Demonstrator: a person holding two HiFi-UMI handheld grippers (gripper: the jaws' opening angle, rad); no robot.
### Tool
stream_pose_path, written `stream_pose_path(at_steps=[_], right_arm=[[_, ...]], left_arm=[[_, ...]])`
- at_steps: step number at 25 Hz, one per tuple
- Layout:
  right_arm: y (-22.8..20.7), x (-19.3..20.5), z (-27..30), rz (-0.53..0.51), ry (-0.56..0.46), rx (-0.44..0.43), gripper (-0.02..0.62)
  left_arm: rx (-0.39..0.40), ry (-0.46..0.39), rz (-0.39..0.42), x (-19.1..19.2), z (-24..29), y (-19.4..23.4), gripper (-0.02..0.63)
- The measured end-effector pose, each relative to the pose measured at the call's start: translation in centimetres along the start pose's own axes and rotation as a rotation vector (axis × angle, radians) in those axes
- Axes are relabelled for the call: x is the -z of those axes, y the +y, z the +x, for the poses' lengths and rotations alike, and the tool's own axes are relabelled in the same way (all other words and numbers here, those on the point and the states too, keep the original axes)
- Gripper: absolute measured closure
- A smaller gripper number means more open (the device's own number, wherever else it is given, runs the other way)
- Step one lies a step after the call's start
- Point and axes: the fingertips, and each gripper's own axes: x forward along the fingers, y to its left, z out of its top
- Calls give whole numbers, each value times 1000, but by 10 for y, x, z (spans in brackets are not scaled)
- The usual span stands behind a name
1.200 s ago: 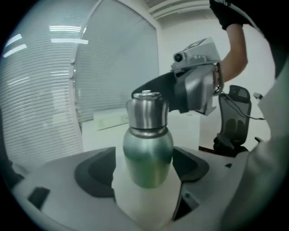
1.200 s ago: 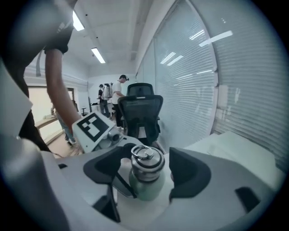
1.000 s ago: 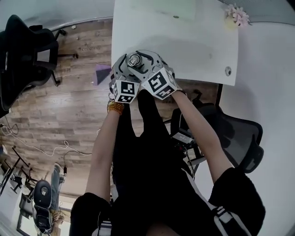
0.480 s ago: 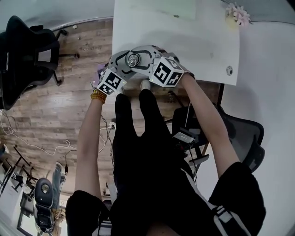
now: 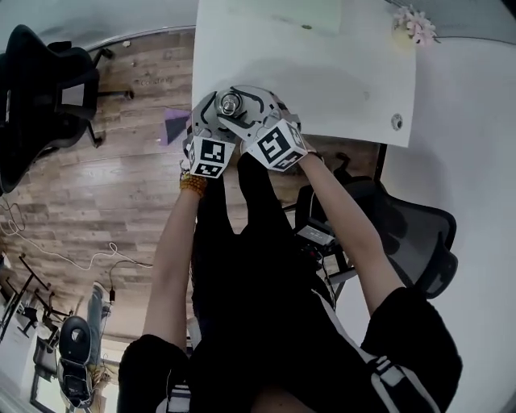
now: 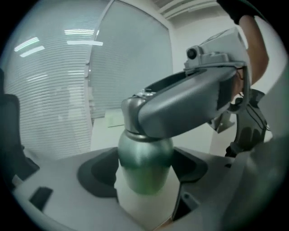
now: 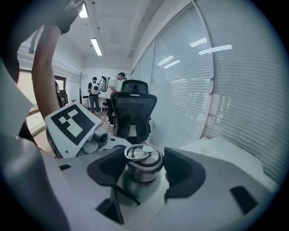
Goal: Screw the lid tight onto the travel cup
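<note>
The travel cup [image 6: 145,164], green metal with a steel lid [image 7: 143,159], stands upright near the front edge of the white table [image 5: 339,73]. My left gripper [image 6: 144,170] is shut on the cup's body, a dark pad pressing each side. My right gripper [image 7: 143,166] comes in higher from the other side. It is shut on the lid, whose ring handle lies flat on top. Its jaws have just been opening slightly, with the lid still between the pads. In the head view both marker cubes [image 5: 211,156] [image 5: 278,145] sit just in front of the cup [image 5: 232,103].
A small flower [image 5: 415,24] lies at the table's far right corner. Black office chairs stand at the left [image 5: 48,89] and right [image 5: 411,234] over a wooden floor. Another chair [image 7: 133,113] and people [image 7: 95,92] stand further back in the room.
Both grippers stay around the cup at the table's edge. Half a second ago the left marker cube sat further left and was turned more; it is now back beside the right cube.
</note>
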Motion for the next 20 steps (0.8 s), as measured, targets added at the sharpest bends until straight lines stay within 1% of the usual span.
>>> stream_pose_path(at_steps=[1,2,3,4,6,9,12,15,17,18,19,20], right_arm=[[-4,-1,3,5,-2,7,328],[-7,-2,4,9,-1,-3,330],[-8,-2,3,11,1,-25,333],[-8,-1,1,8,4,-56,334],[-4,0,-1,-29,7,-132,334],[4,0,1,-110,8,-232,334],[7,-1,5,-143,2,-297,334],[6,-1,4,-135,-9,-330,333],[5,-2,4,-126,-7,-325,331],[5,-2,4,-121,-4,-314,325],[6,-3,4,-113,-3,-299,289],[6,-3,2,-99,-6,-277,251]], left_arm=[[-36,-4,-25,-2,2,5,238],[-53,-14,-42,-5,3,7,239],[-51,-25,-46,-7,4,7,241],[-33,-34,-37,-8,4,5,241],[36,-39,10,-6,3,2,241],[175,-24,92,2,1,1,242],[293,-28,144,2,1,2,241],[377,-20,171,2,1,0,241],[391,-10,179,0,2,0,241],[380,-4,177,0,1,0,241],[355,-2,164,1,-1,1,239],[315,-6,137,2,-5,2,221]])
